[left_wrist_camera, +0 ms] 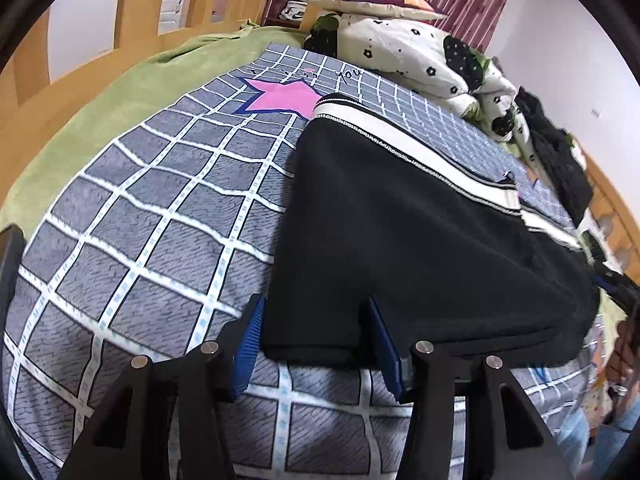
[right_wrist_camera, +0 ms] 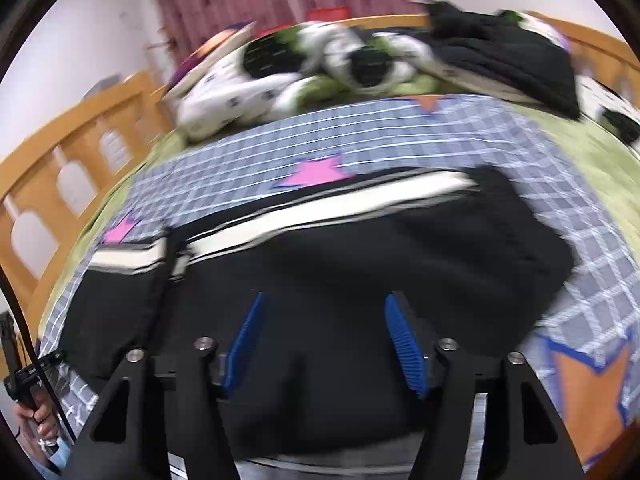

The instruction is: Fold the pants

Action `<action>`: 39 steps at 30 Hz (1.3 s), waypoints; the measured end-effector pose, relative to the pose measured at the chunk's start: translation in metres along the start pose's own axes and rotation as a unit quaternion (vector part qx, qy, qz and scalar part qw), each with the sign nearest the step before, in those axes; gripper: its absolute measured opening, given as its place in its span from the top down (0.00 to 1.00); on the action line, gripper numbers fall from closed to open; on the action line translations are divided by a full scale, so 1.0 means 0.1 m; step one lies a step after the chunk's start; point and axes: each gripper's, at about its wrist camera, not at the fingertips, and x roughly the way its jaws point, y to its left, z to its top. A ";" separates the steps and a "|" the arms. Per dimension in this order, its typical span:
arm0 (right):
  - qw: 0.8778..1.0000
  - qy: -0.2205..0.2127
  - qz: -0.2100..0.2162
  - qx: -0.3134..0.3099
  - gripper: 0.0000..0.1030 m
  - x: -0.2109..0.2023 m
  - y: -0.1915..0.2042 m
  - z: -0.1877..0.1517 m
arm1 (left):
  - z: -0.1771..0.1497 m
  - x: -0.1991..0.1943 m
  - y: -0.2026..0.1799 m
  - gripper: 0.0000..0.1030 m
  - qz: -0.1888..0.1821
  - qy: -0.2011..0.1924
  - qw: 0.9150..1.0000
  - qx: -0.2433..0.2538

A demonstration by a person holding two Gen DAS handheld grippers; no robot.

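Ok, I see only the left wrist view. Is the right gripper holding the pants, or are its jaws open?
Observer: The right gripper is open; its jaws stand wide apart over the black pants.
Operator: Where do the pants end on that side?
Observer: They end on the checked blanket, short of the green sheet.
Operator: Is something else close to the gripper there?
Observer: An orange star is printed on the blanket, to the right of the jaws. The view is blurred, so I cannot tell finer detail.
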 end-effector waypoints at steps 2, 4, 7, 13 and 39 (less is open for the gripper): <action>0.999 0.010 0.024 -0.030 0.49 0.11 0.35 0.02 | 0.00 -0.01 0.06 0.51 -0.016 0.000 1.000 -0.011; 0.997 0.015 0.042 -0.067 0.56 0.22 0.72 0.04 | 0.01 -0.01 0.10 0.51 -0.027 0.001 0.999 -0.020; 0.990 0.013 0.062 -0.126 0.56 0.37 1.20 0.05 | 0.03 0.00 0.10 0.51 -0.035 0.003 0.999 -0.019; 0.983 0.064 0.065 -0.158 0.67 0.82 1.62 0.05 | 0.06 0.04 0.08 0.50 -0.041 -0.001 0.999 -0.003; 0.996 0.030 0.031 -0.080 0.55 0.55 1.34 -0.15 | 0.07 0.05 0.08 0.71 -0.041 -0.006 0.998 -0.047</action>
